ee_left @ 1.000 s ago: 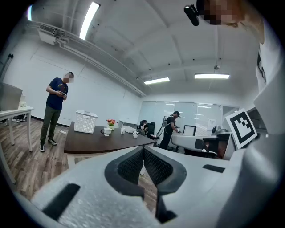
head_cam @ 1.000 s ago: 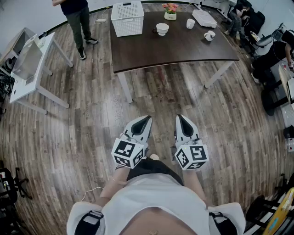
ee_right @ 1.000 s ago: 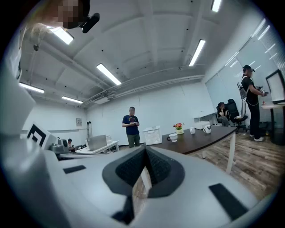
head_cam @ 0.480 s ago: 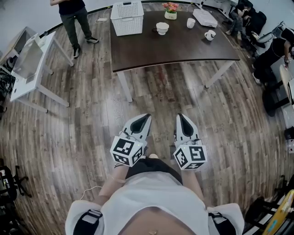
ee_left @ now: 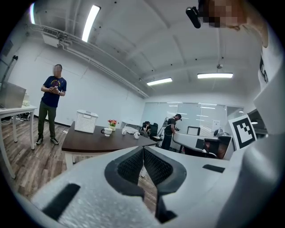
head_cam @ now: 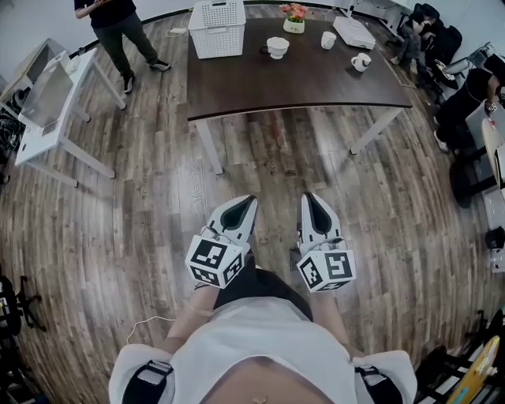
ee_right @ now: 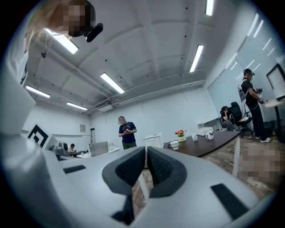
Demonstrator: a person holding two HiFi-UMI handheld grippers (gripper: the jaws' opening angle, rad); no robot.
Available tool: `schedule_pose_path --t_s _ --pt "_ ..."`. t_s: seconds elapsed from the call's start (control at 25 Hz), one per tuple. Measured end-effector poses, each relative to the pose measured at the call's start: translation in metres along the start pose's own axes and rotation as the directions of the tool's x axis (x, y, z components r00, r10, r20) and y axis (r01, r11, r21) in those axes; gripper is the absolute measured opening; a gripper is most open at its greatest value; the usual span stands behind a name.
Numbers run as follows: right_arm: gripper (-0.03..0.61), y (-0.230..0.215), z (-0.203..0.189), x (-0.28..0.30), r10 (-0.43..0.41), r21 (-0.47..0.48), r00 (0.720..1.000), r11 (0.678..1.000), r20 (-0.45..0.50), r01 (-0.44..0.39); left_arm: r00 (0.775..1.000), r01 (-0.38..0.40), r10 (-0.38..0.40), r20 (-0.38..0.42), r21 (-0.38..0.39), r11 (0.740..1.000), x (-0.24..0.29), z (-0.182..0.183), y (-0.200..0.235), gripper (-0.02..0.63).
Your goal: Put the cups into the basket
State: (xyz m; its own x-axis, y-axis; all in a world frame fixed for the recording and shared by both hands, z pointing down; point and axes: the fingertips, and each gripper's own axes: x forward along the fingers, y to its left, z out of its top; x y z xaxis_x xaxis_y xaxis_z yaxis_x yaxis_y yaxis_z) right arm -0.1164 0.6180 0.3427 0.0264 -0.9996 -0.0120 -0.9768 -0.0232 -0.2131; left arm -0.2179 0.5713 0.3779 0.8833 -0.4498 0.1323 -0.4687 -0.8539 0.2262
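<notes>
A white slatted basket [head_cam: 218, 28] stands at the far left end of a dark brown table [head_cam: 292, 87]. On the table are three white cups: one [head_cam: 277, 48] near the basket, one [head_cam: 328, 39] farther right, one [head_cam: 360, 61] near the right edge. My left gripper [head_cam: 250, 202] and right gripper [head_cam: 308, 199] are held side by side over the wooden floor, well short of the table, both shut and empty. The left gripper view shows the basket [ee_left: 86, 121] and cups [ee_left: 107, 131] far beyond the left gripper [ee_left: 143, 149]. The right gripper [ee_right: 146, 149] faces the basket [ee_right: 152, 140] too.
A flower pot [head_cam: 293, 17] and a flat white box [head_cam: 352, 31] share the table's far side. A person [head_cam: 118, 31] stands at the far left beside a white desk [head_cam: 47, 110]. Seated people and chairs [head_cam: 465, 95] fill the right side.
Both grippers have edged slightly forward toward the table, still shut. The standing person at the far left has stepped further left.
</notes>
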Motion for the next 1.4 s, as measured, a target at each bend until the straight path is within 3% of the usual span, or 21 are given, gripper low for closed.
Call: schedule_pose_path --t_s 0.48,0.68,1.4 --pt "0.012 -0.017 -0.007 -0.003 -0.006 0.024 0.999 1.0 -0.034 0.007 1.0 0.002 -0.002 -0.015 -0.012 1.0 0.019 -0.004 -0.006 0.012" --pt "0.012 -0.025 -0.013 0.007 -0.011 -0.049 0.998 0.999 -0.06 0.008 1.0 -0.002 0.001 -0.024 -0.023 1.0 0.035 -0.006 0.002 0.012" --pt "0.012 -0.074 -0.022 0.123 -0.031 -0.035 0.992 0.999 -0.122 0.027 0.999 -0.003 0.001 -0.039 -0.065 0.998 0.136 0.019 0.092 0.012"
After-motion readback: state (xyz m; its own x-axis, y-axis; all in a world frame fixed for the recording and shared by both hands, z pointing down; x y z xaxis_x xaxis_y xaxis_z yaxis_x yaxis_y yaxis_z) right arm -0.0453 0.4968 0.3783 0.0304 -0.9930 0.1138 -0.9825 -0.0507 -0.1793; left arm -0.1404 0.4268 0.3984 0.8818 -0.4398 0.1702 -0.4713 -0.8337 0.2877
